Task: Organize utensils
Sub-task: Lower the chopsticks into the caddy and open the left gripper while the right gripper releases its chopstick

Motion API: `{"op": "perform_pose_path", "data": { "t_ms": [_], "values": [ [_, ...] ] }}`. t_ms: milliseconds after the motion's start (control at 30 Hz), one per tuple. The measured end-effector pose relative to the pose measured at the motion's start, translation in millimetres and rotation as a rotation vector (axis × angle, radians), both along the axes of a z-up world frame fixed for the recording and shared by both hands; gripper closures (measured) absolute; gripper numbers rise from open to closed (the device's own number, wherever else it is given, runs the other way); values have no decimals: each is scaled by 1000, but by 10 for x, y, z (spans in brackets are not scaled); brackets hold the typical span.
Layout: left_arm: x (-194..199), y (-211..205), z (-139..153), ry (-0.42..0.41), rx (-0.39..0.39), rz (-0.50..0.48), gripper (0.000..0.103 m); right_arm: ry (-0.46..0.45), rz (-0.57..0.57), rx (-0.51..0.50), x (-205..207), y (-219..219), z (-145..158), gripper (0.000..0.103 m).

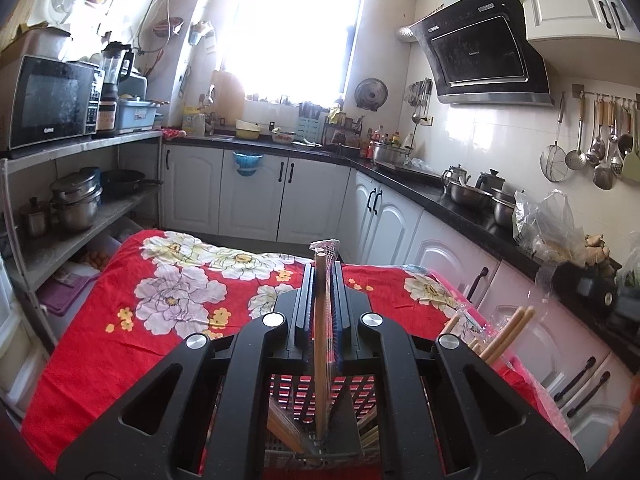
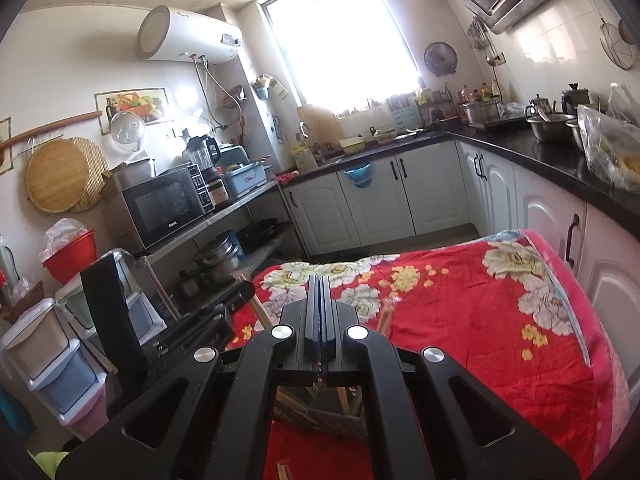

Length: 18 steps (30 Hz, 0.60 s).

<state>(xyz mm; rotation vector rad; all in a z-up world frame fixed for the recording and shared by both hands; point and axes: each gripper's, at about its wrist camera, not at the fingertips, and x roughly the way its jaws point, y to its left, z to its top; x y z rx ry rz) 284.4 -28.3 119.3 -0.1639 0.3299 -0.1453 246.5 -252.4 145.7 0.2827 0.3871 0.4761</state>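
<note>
In the left wrist view my left gripper [image 1: 324,268] is shut on a wooden chopstick [image 1: 320,320] in a clear plastic sleeve. The stick stands upright between the fingers, its lower end down in a black perforated utensil holder [image 1: 360,396] with other chopsticks. More wrapped chopsticks [image 1: 508,332] lean out at the right. In the right wrist view my right gripper [image 2: 319,280] is shut with nothing visible between its fingers, above the same holder [image 2: 340,420]. The left gripper [image 2: 240,292] shows to its left, and thin sticks [image 2: 386,318] rise just to its right.
A table under a red floral cloth [image 1: 140,320] lies below both grippers. Shelves with a microwave [image 1: 48,100] and pots stand at the left. White cabinets and a dark counter [image 1: 440,196] with metal bowls run along the back and right. Plastic drawers [image 2: 52,360] stand near left.
</note>
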Motion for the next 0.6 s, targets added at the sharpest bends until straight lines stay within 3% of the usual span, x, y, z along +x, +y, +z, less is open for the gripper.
{"op": "perform_pose_path", "data": {
  "t_ms": [367,600],
  "values": [
    [-72,47,-38,22,-17,-15,99,49,-15,18,-73,-87,-230,102],
    [-176,91,15,31,-38,-39,82,73,-40,28,-87,-163,-312,102]
  ]
}}
